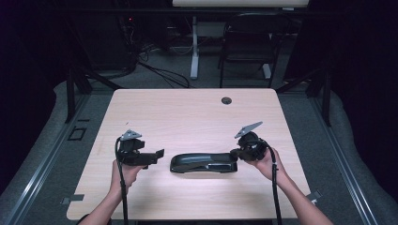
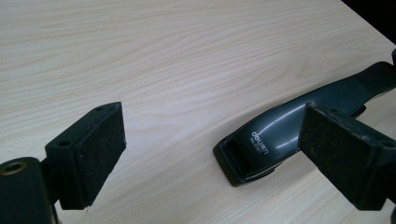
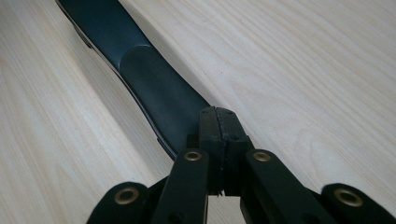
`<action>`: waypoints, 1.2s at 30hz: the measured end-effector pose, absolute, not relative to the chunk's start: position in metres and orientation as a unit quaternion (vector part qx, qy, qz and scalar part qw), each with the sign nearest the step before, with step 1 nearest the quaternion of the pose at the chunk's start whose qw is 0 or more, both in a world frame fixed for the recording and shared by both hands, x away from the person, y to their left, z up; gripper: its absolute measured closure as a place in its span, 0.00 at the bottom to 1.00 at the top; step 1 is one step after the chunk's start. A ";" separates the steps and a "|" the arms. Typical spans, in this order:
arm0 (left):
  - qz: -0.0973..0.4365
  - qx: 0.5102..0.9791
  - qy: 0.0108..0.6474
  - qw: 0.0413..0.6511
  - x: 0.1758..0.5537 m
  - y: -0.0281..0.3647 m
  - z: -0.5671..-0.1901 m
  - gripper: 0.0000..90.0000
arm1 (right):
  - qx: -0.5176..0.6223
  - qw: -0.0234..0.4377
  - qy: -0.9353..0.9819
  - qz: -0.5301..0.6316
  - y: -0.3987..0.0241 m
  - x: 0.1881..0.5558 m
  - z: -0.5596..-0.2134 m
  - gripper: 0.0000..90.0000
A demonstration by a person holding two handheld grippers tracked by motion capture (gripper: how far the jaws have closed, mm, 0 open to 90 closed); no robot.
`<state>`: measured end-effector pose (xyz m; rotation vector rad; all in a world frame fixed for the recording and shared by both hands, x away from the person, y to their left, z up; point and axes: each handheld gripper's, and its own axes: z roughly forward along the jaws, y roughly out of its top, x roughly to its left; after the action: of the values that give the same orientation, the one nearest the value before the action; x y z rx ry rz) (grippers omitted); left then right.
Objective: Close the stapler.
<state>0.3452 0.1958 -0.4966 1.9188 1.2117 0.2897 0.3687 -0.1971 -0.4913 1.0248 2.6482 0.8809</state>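
Pressed together with nothing between the pads, the jaws of the right gripper (image 3: 219, 123) are set on the near end of a long black stapler (image 1: 203, 163), its tips resting on or just over the arm's rear end; whether they bear down on it cannot be told. Spread wide and empty, the jaws of the left gripper (image 2: 210, 154) are held just off the stapler's other end, one pad hanging in front of the stapler's body in the left gripper view without touching it. The stapler (image 2: 275, 135) is laid flat on the table (image 1: 187, 112), toward its near edge and between the two hands, lengthwise from left to right. A glossy dark grey-black top arm is seen, rounded and tapering along its length, over a flat black base that juts out at the front; small white lettering is printed near the front end, too small to be read with certainty. In the right gripper view the arm (image 3: 140, 79) is shown with a smooth raised hump and a matte sheen. The step in hand is judged to be a steadying or pressing of the rear end by the closed right gripper while the left is lined up on the front. The next move is judged to call for the left jaws to be brought around the front end and closed squarely, so the slick casing is not pushed aside. Beyond the table a folding chair (image 1: 248, 42) and cables on the floor are seen.
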 end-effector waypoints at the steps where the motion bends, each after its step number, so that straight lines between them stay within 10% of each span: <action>1: 0.115 0.762 0.483 0.415 0.345 0.196 -0.497 0.09 | 0.342 0.085 0.886 0.301 -0.198 0.368 -0.488 0.99; 11: 0.112 0.766 0.478 0.415 0.346 0.193 -0.498 0.09 | 0.334 0.117 0.875 0.329 -0.198 0.363 -0.470 0.88; 27: 0.111 0.763 0.482 0.415 0.346 0.196 -0.498 0.08 | 0.368 0.157 0.843 0.359 -0.226 0.353 -0.444 0.22; 36: 0.111 0.764 0.482 0.414 0.347 0.196 -0.498 0.08 | 0.393 0.168 0.827 0.366 -0.248 0.347 -0.438 0.13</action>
<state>0.3465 0.1959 -0.4983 1.9202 1.2123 0.2781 0.3472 -0.2483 -0.4383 1.1191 2.3507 1.0402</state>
